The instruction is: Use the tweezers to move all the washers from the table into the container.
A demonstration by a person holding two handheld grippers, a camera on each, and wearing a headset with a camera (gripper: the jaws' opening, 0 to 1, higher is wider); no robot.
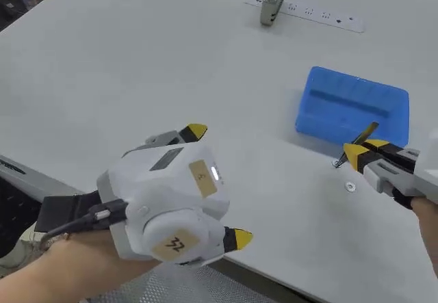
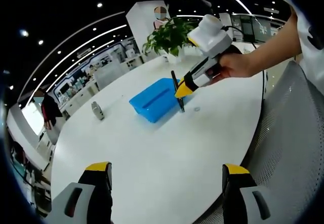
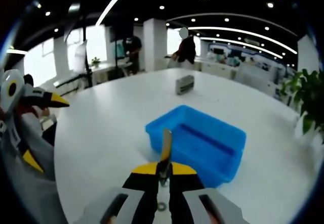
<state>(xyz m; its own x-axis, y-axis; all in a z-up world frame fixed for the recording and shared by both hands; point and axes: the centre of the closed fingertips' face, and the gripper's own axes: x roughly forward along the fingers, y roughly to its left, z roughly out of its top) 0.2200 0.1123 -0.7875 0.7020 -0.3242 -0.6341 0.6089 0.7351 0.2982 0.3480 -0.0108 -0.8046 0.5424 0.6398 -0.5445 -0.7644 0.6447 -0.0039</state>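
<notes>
Washer [image 1: 350, 187] (just one) on table [image 1: 137, 57], one tweezers [image 1: 366, 132], one blue container [image 1: 315, 122]

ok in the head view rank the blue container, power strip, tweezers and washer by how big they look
1. blue container
2. power strip, though it sits farther from the camera
3. tweezers, the visible part
4. washer
</notes>
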